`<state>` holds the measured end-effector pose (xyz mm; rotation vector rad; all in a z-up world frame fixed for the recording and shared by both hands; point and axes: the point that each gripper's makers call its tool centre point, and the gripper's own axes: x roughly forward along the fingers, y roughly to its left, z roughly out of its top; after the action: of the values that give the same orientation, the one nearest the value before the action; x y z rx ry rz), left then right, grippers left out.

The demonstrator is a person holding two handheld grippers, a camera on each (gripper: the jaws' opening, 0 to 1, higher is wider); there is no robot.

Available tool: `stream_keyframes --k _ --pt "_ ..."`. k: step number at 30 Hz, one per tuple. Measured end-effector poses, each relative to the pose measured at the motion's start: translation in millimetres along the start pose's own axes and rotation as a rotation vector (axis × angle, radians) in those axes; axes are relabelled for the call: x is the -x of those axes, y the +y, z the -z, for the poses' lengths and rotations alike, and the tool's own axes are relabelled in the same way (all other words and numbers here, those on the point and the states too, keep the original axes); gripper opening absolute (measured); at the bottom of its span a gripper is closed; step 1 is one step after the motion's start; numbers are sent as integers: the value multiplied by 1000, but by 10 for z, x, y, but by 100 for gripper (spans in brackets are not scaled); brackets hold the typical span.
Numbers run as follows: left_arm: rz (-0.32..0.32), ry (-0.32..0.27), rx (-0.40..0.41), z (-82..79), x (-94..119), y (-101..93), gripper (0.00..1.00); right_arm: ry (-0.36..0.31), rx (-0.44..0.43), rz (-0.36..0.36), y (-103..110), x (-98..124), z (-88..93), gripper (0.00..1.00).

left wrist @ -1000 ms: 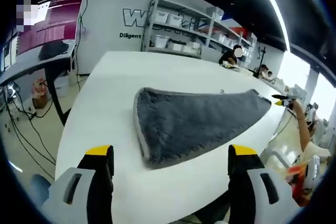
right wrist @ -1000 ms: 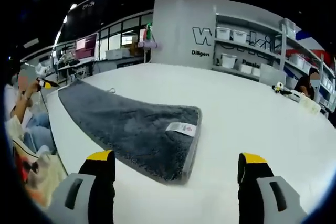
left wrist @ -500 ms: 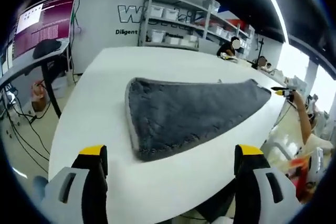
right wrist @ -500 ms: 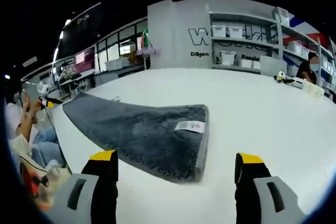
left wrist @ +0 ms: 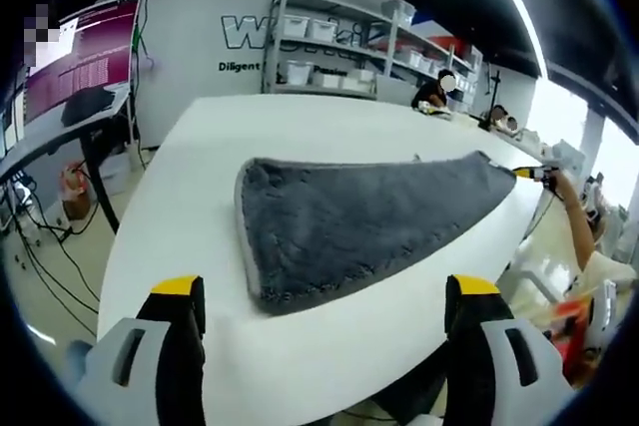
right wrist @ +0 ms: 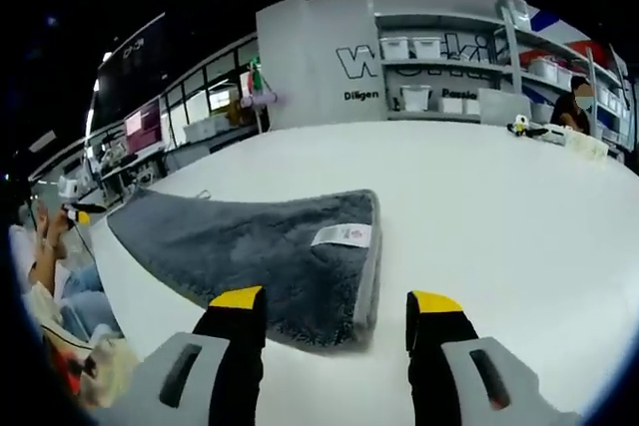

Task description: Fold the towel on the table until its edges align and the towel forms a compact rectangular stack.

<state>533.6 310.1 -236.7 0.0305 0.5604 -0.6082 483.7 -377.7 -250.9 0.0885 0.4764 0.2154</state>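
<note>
A white table (left wrist: 180, 197) carries the grey towel (left wrist: 359, 221), which lies flat near its front edge, a white label (right wrist: 341, 235) at one corner. The left gripper (left wrist: 321, 291) hovers with jaws spread wide; the right gripper (right wrist: 337, 306) has jaws parted more narrowly, gripping nothing.

Bright ceiling strips, glare on the white table (left wrist: 200, 207); edges warped, perhaps soft.

A: L gripper (left wrist: 324, 296)?
B: Fingers (left wrist: 182, 291) wide apart, holding nothing, hovering short of towel (left wrist: 359, 221) corner.
A: R gripper (right wrist: 336, 304)?
B: Fingers narrower, still parted, empty, just short of towel's labelled end.
</note>
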Motion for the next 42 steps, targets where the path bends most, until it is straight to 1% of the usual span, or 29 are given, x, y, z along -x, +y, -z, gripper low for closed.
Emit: stream_keyframes --k 2,3,6,7,9,11,12,13,14,16,17,18,20,21,22,23,25,26,31,36,39,42 --pt "-2 -7 5 -21 4 13 98 17 -9 16 -52 -52 18 49" --pt "-1 -11 8 -28 6 17 97 28 -14 22 -59 -73 55 47" --pt "-2 -10 7 -10 7 -18 97 53 -22 26 -72 -157 111 39" --pt "-6 -10 11 -9 14 -4 97 62 -29 24 -100 -195 107 38" --pt "-10 -32 25 -28 25 1 97 64 -36 19 -129 -233 89 38" --pt "-6 -44 42 -30 32 -13 97 58 -38 15 -120 -219 92 37" --pt "-5 -50 49 1 33 -78 96 59 -42 14 -117 -219 90 37" --pt "-6 -53 51 5 37 -86 95 62 -41 15 -113 -231 93 35" --pt "-9 -54 50 39 35 -147 95 69 -25 13 -106 -231 101 32" --pt "-14 -51 46 74 37 -178 94 83 -9 -3 9 -204 145 26" --pt "-15 -50 45 87 38 -189 94 89 -1 -6 34 -196 160 24" --pt "-16 -49 46 102 41 -203 94 92 10 -4 39 -193 162 23" --pt "-13 -50 49 125 40 -230 94 98 17 -7 -36 -171 161 20" --pt "-11 -48 51 132 34 -216 94 104 11 -13 -49 -165 159 18" --pt "-10 -47 53 149 33 -224 94 105 10 -17 9 -191 159 16" --pt "-9 -47 56 138 35 -184 94 107 12 -25 35 -197 160 13" --pt "-9 -45 56 142 37 -163 93 110 12 -39 56 -207 161 9" --pt "-11 -45 59 124 43 -104 93 110 11 -39 55 -211 161 8" --pt "-19 -50 58 80 74 -8 91 106 3 -45 34 -203 170 6" --pt "-26 -53 53 36 107 65 91 96 13 -14 -38 -187 159 6" --pt "-22 -38 51 74 90 67 91 100 32 -1 -74 -172 158 6" --pt "-24 -17 41 109 63 111 91 115 64 11 -102 -173 152 6"
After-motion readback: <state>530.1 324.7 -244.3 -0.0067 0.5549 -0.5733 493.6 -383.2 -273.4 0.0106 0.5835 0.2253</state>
